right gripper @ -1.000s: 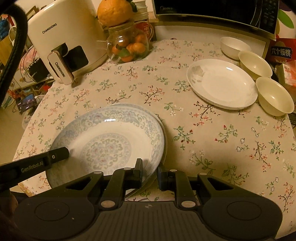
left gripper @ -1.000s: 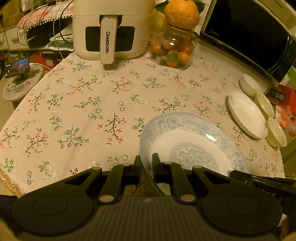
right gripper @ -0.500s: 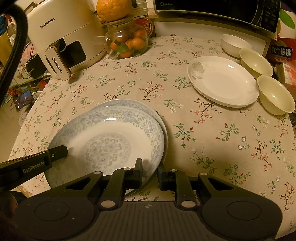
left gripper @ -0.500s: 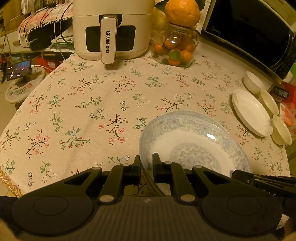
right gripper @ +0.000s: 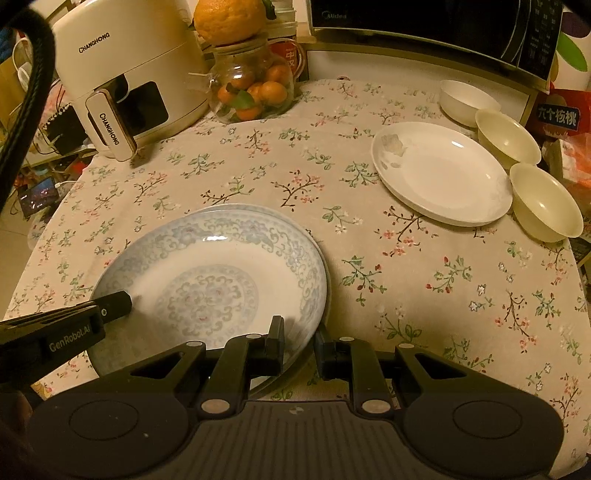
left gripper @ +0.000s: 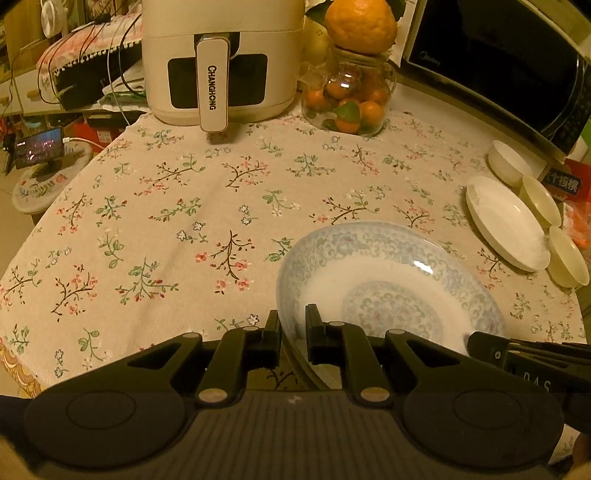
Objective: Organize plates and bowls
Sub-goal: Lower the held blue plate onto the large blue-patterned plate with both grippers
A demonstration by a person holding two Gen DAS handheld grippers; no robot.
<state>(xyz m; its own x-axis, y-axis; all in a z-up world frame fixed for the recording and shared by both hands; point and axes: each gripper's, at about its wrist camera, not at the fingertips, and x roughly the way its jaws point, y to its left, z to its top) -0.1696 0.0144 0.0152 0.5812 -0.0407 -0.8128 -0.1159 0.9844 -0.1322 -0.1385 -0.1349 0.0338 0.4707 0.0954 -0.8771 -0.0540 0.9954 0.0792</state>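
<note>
Two views along the fingers of two hand-held grippers above a round tabletop covered by a floral cloth. The left hand-held gripper is clamped on the near left rim of a blue-patterned plate, one finger outside the rim and one inside; in the right view its finger lies across the plate's left side. The right hand-held gripper is clamped on the near right rim of the same blue-patterned plate, one finger over the inner face and one beyond the edge. The plate sits tilted near the front edge of the tabletop, and beneath it the rim of a second patterned plate shows at the far side. Toward the right edge lies a plain white plate. Along its far and right sides stand three bowls in a row: a white bowl farthest back, a cream bowl in the middle, and a second cream bowl nearest. At the back edge stand a cream air fryer and, to its right, a glass jar of small oranges with a large orange on its lid. A black microwave oven occupies the back right corner.
</note>
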